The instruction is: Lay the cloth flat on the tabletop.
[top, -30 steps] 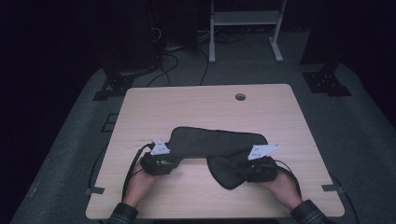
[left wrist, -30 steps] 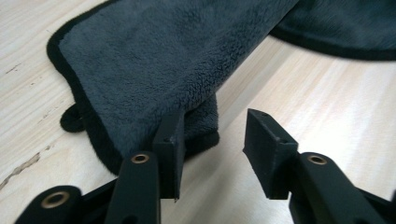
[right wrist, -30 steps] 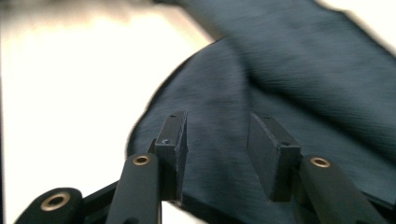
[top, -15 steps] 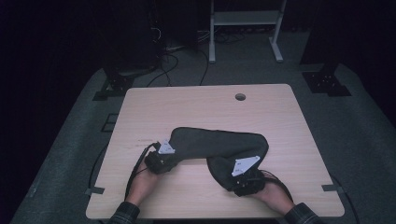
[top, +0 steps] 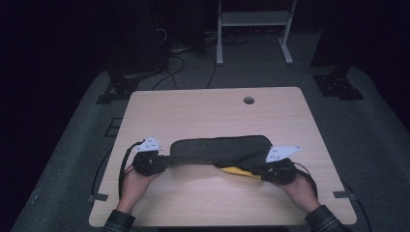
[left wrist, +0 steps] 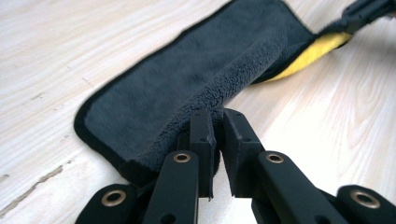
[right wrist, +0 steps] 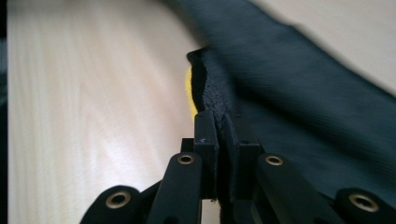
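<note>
A dark grey fleece cloth (top: 217, 149) with a yellow underside (top: 237, 170) lies stretched across the near half of the wooden table (top: 203, 111). My left gripper (top: 168, 161) pinches its left end and my right gripper (top: 259, 170) its right end. In the left gripper view the jaws (left wrist: 217, 122) have just been closing and now press on a fold of the cloth (left wrist: 187, 79), with yellow (left wrist: 317, 51) showing at the far end. In the right gripper view the jaws (right wrist: 223, 125) have just closed on the cloth's edge (right wrist: 303, 79), beside a sliver of yellow (right wrist: 189, 91).
A round cable hole (top: 248, 100) sits near the table's far edge. A black cable (top: 123, 166) loops from the left gripper over the table's left side. Behind the table, cables and a metal stand (top: 251, 29) are on the dark floor.
The cloth, bunched with a lobe near the right hand, is now pulled out straight between the grippers. Both pairs of jaws have shut on it, and the right hand has shifted rightward.
</note>
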`<state>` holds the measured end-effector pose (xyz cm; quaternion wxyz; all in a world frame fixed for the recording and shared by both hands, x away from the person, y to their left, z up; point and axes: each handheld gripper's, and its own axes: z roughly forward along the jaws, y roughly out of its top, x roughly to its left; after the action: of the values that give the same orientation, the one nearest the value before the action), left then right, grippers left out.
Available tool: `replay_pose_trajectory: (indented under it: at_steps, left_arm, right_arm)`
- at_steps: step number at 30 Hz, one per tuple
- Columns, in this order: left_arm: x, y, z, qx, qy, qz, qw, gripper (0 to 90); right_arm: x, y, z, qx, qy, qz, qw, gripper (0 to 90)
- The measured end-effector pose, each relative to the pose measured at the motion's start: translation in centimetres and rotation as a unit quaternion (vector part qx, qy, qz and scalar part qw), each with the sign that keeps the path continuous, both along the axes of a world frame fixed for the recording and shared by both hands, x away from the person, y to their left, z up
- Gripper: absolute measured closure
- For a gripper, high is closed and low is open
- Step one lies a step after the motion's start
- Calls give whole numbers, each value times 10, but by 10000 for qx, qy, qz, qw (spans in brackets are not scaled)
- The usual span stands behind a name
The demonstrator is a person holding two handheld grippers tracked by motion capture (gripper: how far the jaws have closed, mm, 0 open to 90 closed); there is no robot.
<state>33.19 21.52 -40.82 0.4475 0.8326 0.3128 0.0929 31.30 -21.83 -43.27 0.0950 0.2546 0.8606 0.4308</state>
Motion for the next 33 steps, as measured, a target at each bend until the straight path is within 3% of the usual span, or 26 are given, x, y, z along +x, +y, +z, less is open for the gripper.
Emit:
replay_pose_trajectory:
  at_steps: [8, 13, 15, 18, 21, 22, 25, 29, 33]
  left_arm:
    - [3, 22, 9, -175, -67, 294, 9994, 826]
    - [16, 34, -4, -227, 56, 551, 9982, 827]
    - [23, 29, -11, -16, 91, 593, 9982, 827]
    - [34, 20, -25, 349, 126, 654, 9972, 822]
    - [35, 15, -29, 627, 54, 692, 9956, 697]
    - [33, 15, -27, 619, -12, 698, 9956, 661]
    - [22, 15, -20, 414, -149, 612, 9972, 617]
    - [6, 6, -20, 360, -186, 177, 9990, 609]
    - [3, -11, -27, 640, -131, -97, 9978, 533]
  right_arm:
    - [12, -40, 17, 384, -192, -590, 9973, 841]
    - [24, -61, 14, 399, -149, -977, 9943, 841]
    - [29, -63, 11, 427, -36, -1019, 9939, 841]
    - [36, -57, 1, 113, 27, -1068, 9942, 840]
    - [41, -51, -8, -114, 110, -1075, 9941, 839]
    - [42, -50, -10, -138, 116, -1077, 9940, 838]
    - [43, -52, -11, -123, 137, -1083, 9940, 836]
    - [42, -51, -11, -138, 138, -1078, 9940, 835]
    - [42, -51, -11, -135, 113, -1060, 9942, 835]
